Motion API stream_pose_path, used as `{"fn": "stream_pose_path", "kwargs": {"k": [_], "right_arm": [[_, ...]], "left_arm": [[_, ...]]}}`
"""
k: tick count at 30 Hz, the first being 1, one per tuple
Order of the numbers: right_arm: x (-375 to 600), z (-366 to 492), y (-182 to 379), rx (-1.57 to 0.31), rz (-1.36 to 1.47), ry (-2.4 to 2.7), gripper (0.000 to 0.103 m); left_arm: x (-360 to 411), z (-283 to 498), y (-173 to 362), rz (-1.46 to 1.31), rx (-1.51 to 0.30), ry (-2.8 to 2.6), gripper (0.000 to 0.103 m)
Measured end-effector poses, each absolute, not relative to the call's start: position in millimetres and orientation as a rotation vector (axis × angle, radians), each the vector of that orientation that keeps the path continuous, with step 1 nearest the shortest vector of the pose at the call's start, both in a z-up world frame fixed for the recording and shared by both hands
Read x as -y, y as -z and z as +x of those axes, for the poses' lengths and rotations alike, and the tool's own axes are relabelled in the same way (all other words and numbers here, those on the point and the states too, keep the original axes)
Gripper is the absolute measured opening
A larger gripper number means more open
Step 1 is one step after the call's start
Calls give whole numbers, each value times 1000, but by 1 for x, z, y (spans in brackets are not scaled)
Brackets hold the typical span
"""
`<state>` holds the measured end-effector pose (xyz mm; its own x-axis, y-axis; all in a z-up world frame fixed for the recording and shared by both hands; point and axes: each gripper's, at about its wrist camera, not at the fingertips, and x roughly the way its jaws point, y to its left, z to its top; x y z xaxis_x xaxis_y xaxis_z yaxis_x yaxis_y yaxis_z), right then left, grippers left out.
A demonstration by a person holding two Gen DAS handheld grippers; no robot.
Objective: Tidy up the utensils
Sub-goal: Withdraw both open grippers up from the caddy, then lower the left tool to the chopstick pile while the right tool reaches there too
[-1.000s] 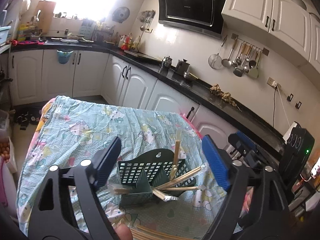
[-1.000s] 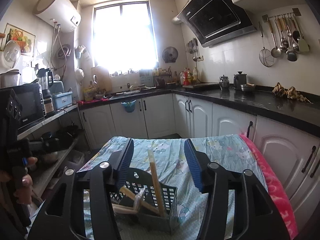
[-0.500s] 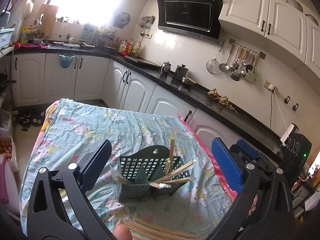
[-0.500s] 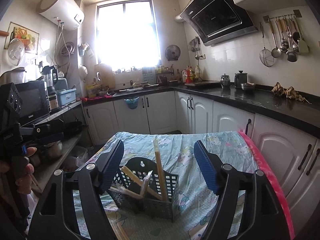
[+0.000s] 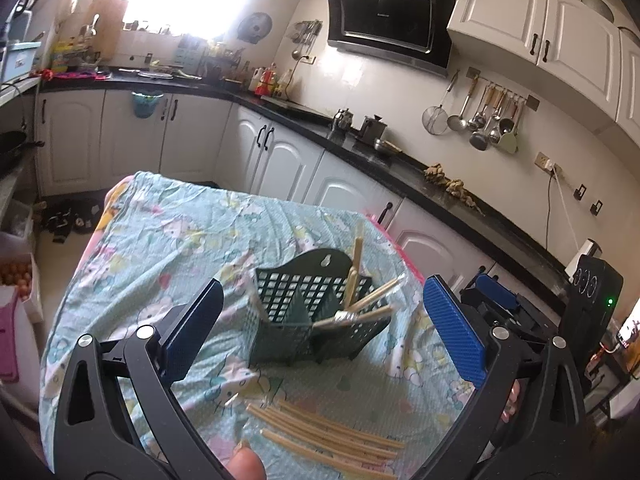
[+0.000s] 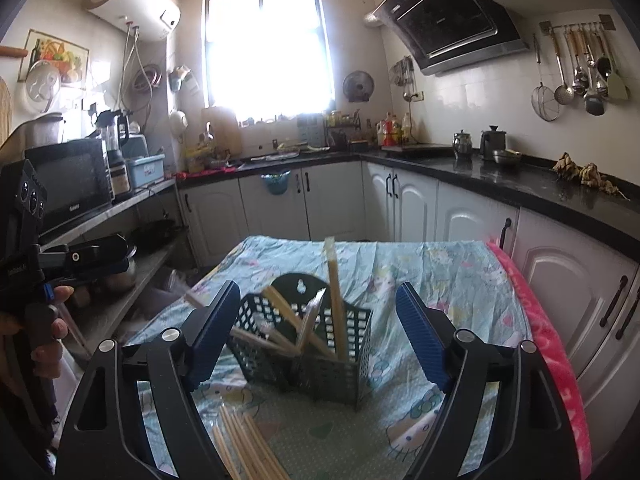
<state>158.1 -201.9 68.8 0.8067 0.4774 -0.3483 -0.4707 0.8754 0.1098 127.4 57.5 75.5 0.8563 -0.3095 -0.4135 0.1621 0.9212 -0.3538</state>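
A dark green mesh utensil basket (image 5: 316,320) stands on the table with the patterned cloth (image 5: 168,248); it also shows in the right wrist view (image 6: 308,344). Several wooden chopsticks (image 5: 360,296) lean in it, one upright (image 6: 335,300). More loose chopsticks (image 5: 328,436) lie on the cloth in front of it, also seen low in the right wrist view (image 6: 244,448). My left gripper (image 5: 320,328) is open and empty, above and short of the basket. My right gripper (image 6: 316,332) is open and empty, facing the basket.
The table's right edge has a pink border (image 6: 548,344). White cabinets and a black counter (image 6: 500,184) run behind and to the right. A shelf with a microwave (image 6: 72,180) is on the left. The other gripper's body shows at the right (image 5: 592,292) and left (image 6: 24,240).
Both grippers have pulled back and up from the basket and opened wider. The loose chopsticks on the cloth have come into view below.
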Motion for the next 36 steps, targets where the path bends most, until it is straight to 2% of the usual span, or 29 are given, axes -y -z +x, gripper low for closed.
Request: {"fn": "stream_pose_path", "kwargs": {"k": [36], "right_arm": [[162,155,36,-695,-128,-595,79]], "left_arm": [[-78,110,51,-329,-810,163,92]]}}
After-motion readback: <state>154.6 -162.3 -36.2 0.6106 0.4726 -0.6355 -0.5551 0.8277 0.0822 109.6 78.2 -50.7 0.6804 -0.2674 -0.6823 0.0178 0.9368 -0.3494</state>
